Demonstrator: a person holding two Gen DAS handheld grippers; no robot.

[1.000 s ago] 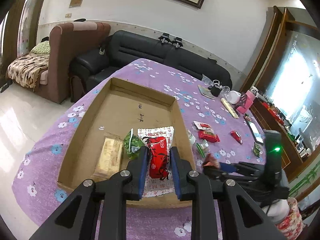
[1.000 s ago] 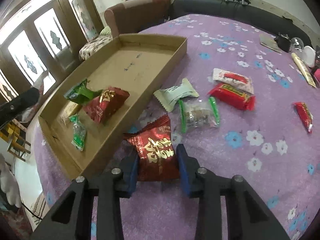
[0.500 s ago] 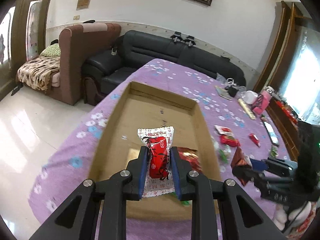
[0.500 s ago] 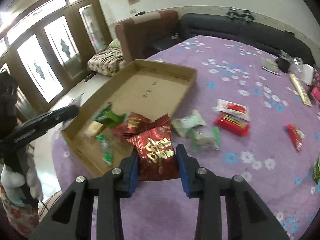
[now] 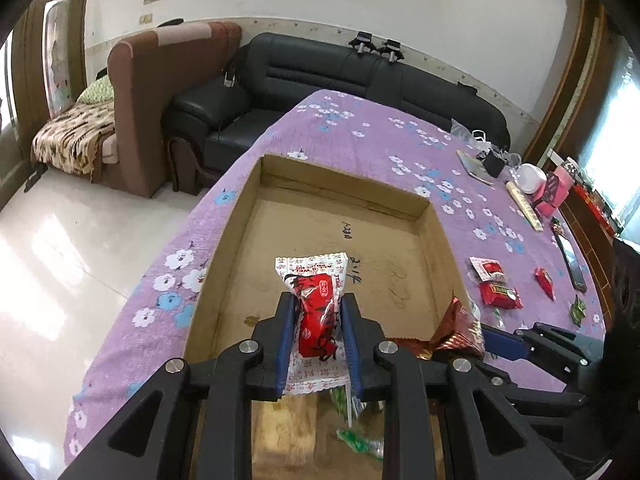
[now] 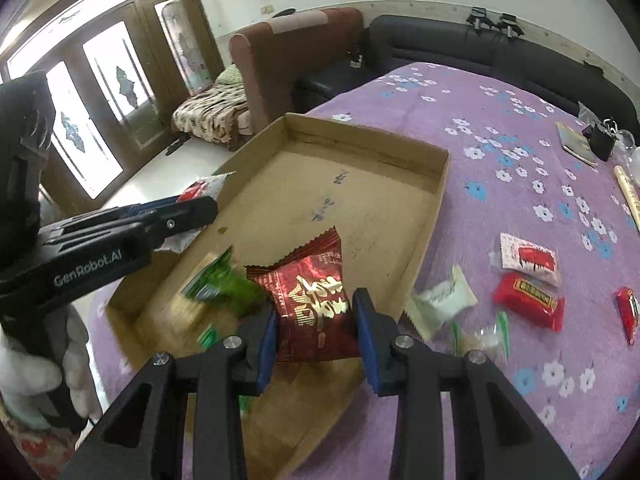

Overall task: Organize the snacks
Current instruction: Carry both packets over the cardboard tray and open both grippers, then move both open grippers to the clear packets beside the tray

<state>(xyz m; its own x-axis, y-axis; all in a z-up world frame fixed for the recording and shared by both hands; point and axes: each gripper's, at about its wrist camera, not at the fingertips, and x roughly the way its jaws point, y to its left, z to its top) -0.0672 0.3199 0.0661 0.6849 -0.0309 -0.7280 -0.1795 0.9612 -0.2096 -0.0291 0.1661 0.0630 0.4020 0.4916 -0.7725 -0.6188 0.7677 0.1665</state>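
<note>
Snacks now hang over the cardboard tray (image 6: pixel 424 236) (both were short of it a second ago): our left gripper (image 5: pixel 318 332) fingers clamp the red-and-white packet (image 5: pixel 316 312), right gripper (image 6: pixel 316 330) fingers pinch the dark red pouch (image 6: pixel 312 300), so we figure dropping comes next.

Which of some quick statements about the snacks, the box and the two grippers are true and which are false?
1. The left gripper is shut on a red and white snack packet. True.
2. The right gripper holds nothing. False: it is shut on a dark red snack packet.
3. The cardboard box already holds a green packet. True.
4. Every snack is in the box. False: a bright red packet and others lie on the purple tablecloth.
5. The box stands on the floor. False: it sits on the tablecloth.
</note>
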